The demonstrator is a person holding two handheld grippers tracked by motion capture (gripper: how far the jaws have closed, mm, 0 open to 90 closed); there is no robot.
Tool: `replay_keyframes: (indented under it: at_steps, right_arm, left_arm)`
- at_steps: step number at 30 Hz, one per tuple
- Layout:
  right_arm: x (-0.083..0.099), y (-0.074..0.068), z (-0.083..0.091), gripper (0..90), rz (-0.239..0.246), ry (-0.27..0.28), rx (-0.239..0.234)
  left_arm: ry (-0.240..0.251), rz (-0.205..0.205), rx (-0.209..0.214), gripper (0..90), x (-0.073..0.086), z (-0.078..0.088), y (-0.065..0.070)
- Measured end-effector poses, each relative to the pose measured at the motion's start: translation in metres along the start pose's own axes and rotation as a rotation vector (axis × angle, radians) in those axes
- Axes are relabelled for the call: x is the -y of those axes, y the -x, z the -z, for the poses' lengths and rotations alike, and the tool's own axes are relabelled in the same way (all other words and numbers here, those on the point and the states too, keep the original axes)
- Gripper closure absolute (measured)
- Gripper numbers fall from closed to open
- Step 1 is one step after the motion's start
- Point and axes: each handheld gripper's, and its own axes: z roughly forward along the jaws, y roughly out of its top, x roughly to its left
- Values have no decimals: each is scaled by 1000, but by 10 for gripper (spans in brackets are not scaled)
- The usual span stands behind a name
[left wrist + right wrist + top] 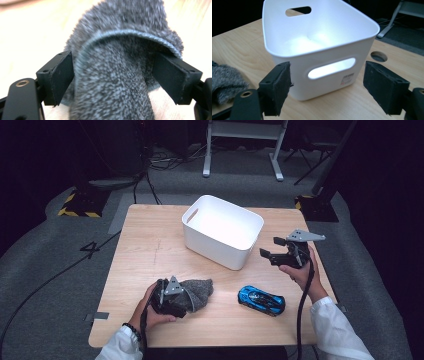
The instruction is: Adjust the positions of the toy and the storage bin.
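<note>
Lower left of frame: my left tool (186, 296) spans grey sock (199, 291) on tabletop (150, 245), jaws wide, unpinched. Right tool (270, 251) wide, empty, beside bin (222, 231). Next, I judge: pinch sock, lift to bin.

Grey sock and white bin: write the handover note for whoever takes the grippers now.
Left gripper: down at the table's near edge, jaws around the grey sock; whether the pads press on it cannot be told.
Right gripper: open, holding nothing, raised beside the white bin and facing its handle side.
Blue toy car: on the table, near right, untouched.
Done: nothing visible in the bin.
Left: probably sock and car go into the bin.
</note>
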Motion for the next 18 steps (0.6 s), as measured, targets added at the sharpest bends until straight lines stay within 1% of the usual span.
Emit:
replay_keyframes:
  at_steps: [2,4,8,12,14,18]
  right_arm:
    - [-6,0,-4,231,-4,1,10]
    - [-11,1,-6,235,-12,11,12]
    - [-19,2,-14,237,-28,14,17]
    - [-23,0,-24,235,-17,-2,37]
    - [-24,-1,-29,232,-32,-8,32]
    - [-25,0,-40,227,-46,-37,43]
  left_arm:
    - [-4,2,-7,173,0,0,-1]
    - [-26,5,-9,173,2,-4,-1]
    - [-78,-5,2,172,5,-12,-2]
    - [-80,-8,2,170,6,-14,-3]
    - [-85,-8,4,169,6,-15,-3]
    - [-87,-19,-2,169,7,-15,-3]
